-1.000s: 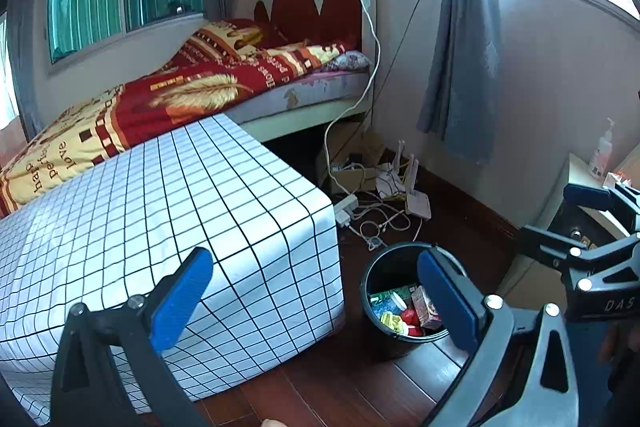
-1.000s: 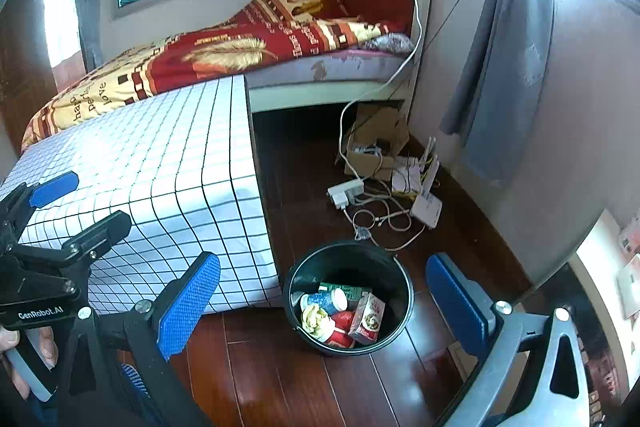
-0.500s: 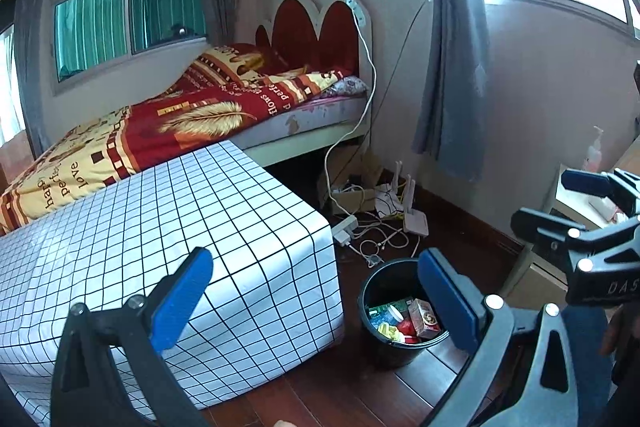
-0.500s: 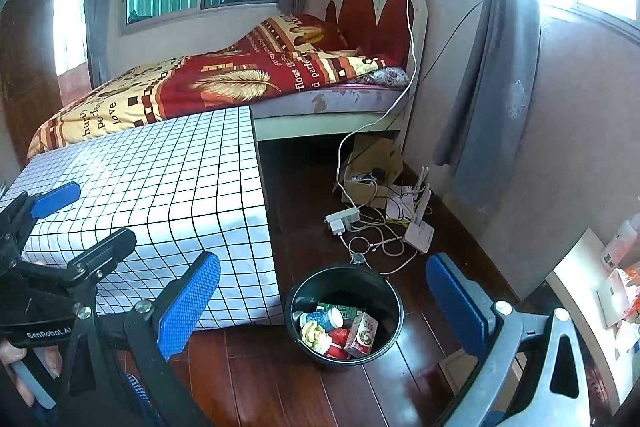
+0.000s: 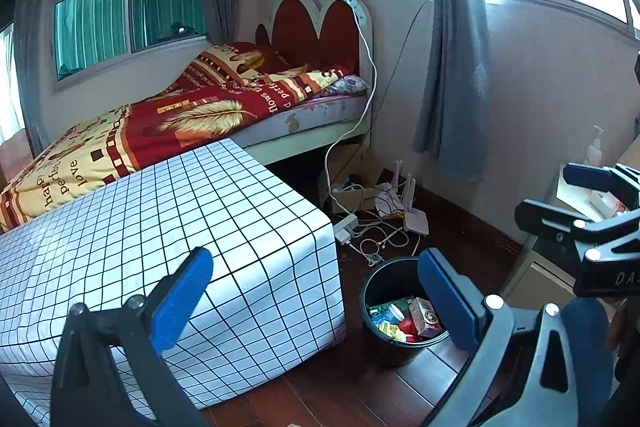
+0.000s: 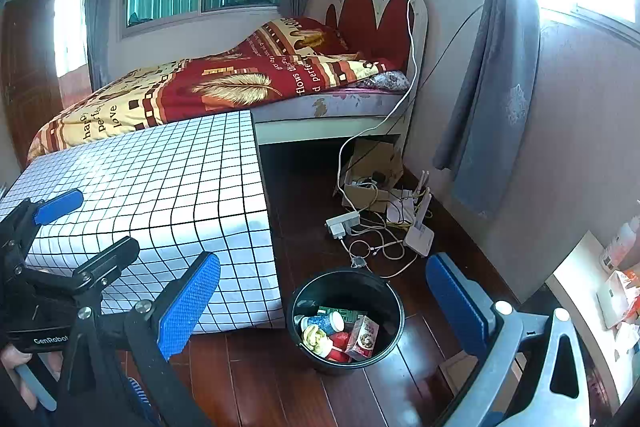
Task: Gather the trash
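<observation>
A black trash bucket (image 5: 378, 281) stands on the dark wood floor beside the checkered table; it also shows in the right wrist view (image 6: 390, 301). It holds several pieces of trash (image 6: 340, 333), among them a small carton, a cup and red and yellow wrappers. My left gripper (image 5: 316, 299) is open and empty, high above the floor. My right gripper (image 6: 324, 301) is open and empty, above the bucket. The right gripper shows at the right edge of the left wrist view (image 5: 576, 199), and the left gripper at the left edge of the right wrist view (image 6: 84, 223).
A table with a white checkered cloth (image 5: 160, 219) stands left of the bucket. A bed (image 5: 208, 115) lies behind it. A power strip, cables and a router (image 6: 376, 231) lie on the floor by a cardboard box. A small white cabinet (image 6: 592, 291) stands at the right.
Both grippers have risen and pulled back from the bucket, so the bucket looks smaller and lower in both views. Both stay open and empty.
</observation>
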The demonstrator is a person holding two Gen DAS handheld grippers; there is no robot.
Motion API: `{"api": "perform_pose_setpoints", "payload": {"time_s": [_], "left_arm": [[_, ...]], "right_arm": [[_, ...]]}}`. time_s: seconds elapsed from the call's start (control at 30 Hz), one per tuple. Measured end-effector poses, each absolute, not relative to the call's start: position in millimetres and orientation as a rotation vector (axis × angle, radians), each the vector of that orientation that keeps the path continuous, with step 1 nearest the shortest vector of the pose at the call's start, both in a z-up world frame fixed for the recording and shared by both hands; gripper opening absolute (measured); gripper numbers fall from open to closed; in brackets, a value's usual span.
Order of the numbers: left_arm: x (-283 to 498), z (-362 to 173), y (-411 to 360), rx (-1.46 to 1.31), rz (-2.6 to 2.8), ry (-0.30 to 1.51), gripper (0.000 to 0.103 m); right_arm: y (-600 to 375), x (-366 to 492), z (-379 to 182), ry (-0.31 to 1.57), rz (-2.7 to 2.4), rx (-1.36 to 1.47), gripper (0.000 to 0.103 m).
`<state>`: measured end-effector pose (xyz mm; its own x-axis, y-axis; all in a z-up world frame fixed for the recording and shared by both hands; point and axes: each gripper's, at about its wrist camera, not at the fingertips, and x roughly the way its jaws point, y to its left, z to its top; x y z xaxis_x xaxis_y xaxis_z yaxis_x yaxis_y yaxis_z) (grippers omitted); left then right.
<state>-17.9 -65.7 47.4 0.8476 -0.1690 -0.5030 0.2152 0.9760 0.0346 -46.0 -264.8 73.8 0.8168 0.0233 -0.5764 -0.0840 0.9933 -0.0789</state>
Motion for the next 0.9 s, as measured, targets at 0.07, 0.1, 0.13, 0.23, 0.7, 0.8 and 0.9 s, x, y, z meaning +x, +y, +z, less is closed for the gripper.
{"api": "perform_pose_setpoints", "payload": {"time_s": [0.07, 0.1, 0.13, 0.23, 0.7, 0.8, 0.9], "left_arm": [[-18.3, 47.5, -65.5, 0.090, -0.205, 0.523, 0.103], [-18.2, 47.5, -65.7, 0.090, -0.204, 0.523, 0.103], [-17.8, 47.3, -65.9, 0.091, -0.204, 0.524, 0.103], [-19.1, 47.1, -65.5, 0.089, -0.207, 0.522, 0.103], [-19.6, 46.5, -66.4, 0.093, -0.207, 0.526, 0.103], [-19.0, 46.2, -65.6, 0.093, -0.208, 0.526, 0.103], [-19.4, 46.2, -66.2, 0.093, -0.207, 0.525, 0.103]], "right_arm": [[-265.2, -46.4, 73.9, 0.614, 0.057, -0.100, 0.103], [-265.5, -46.3, 73.7, 0.613, 0.058, -0.101, 0.103], [-265.6, -46.4, 73.7, 0.613, 0.057, -0.103, 0.103], [-266.1, -46.6, 73.5, 0.612, 0.057, -0.100, 0.103], [-264.8, -48.5, 71.6, 0.614, 0.061, -0.103, 0.103], [-263.4, -48.7, 69.9, 0.618, 0.059, -0.107, 0.103], [-263.9, -48.3, 69.6, 0.619, 0.058, -0.106, 0.103]]}}
